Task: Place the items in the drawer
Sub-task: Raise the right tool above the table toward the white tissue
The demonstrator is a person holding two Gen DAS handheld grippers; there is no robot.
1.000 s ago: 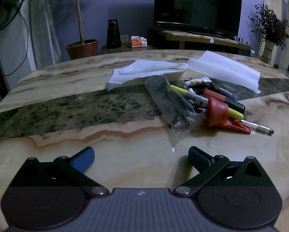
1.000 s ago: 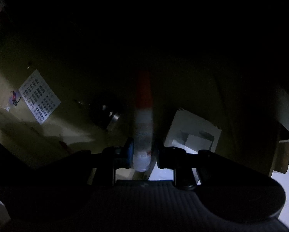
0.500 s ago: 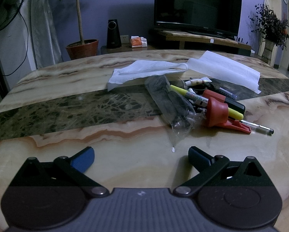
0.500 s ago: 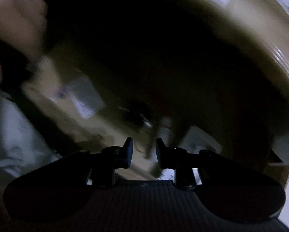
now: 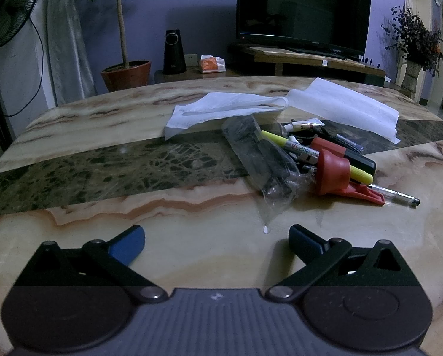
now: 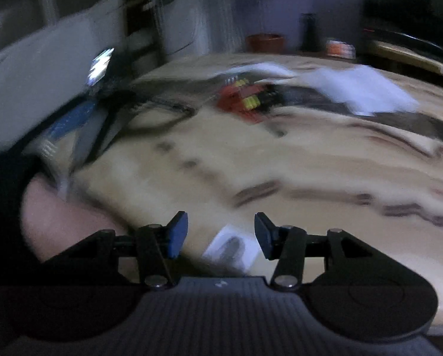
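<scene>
A heap of items lies on the marble table (image 5: 132, 216): a clear plastic bag of dark things (image 5: 263, 160), a yellow highlighter (image 5: 310, 155), a red cone-shaped tool (image 5: 332, 172), a clear pen (image 5: 396, 197) and a small white tube (image 5: 303, 124). My left gripper (image 5: 217, 237) rests open low over the table, short of the bag's tip. My right gripper (image 6: 220, 233) hangs above the table's near edge, its jaws opening with nothing between them. In the blurred right wrist view the heap (image 6: 248, 98) sits far ahead, and the left gripper (image 6: 73, 118) shows at the left.
Two white tissues (image 5: 227, 109) (image 5: 349, 106) lie behind the heap. A white paper slip (image 6: 232, 249) shows below the right gripper. A hand (image 6: 61, 222) is at the lower left. Beyond the table stand a potted plant (image 5: 126, 72), a speaker (image 5: 171, 52) and a TV (image 5: 303, 9).
The right gripper let go of the red-capped marker in the dark drawer, rose up out of it and now looks across the table with wider jaws. The left gripper has not moved.
</scene>
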